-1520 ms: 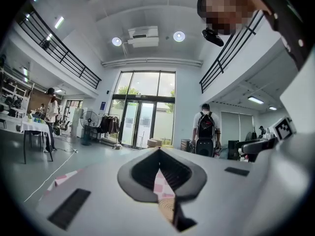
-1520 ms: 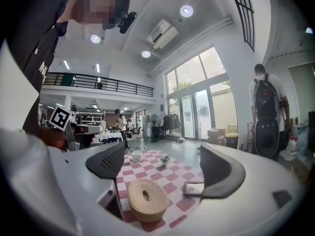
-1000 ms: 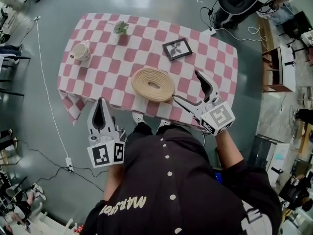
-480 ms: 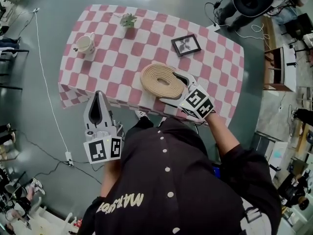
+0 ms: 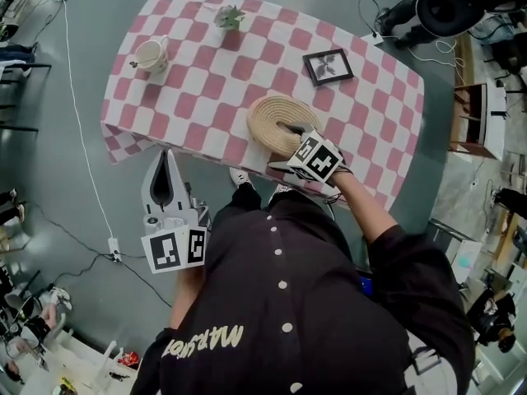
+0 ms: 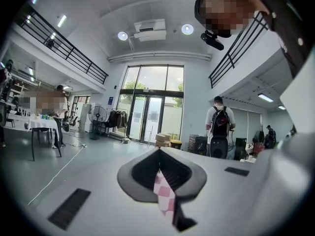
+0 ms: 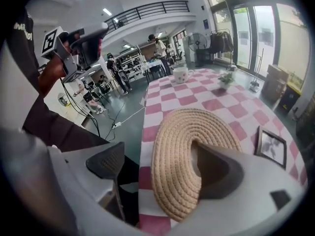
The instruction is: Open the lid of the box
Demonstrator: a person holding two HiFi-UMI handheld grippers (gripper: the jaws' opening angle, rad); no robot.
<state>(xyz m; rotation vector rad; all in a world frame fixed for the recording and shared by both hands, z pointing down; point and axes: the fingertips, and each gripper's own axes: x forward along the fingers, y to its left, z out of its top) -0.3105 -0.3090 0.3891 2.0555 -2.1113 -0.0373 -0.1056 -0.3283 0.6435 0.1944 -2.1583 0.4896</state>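
The round woven rope lid [image 5: 278, 120] lies at the near edge of the pink-checked worktop [image 5: 193, 85]. The right tongs [image 7: 162, 170] stand wide apart, one jaw in the lid's central hollow, the other off its near rim. The left tongs [image 5: 168, 169], pressed together, hang off the worktop. A cup [image 5: 151, 54], a small plant [image 5: 230, 16] and a picture frame [image 5: 328, 66] stand farther back.

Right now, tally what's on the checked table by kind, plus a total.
woven box: 1
picture frame: 1
cup: 1
potted plant: 1
Total: 4
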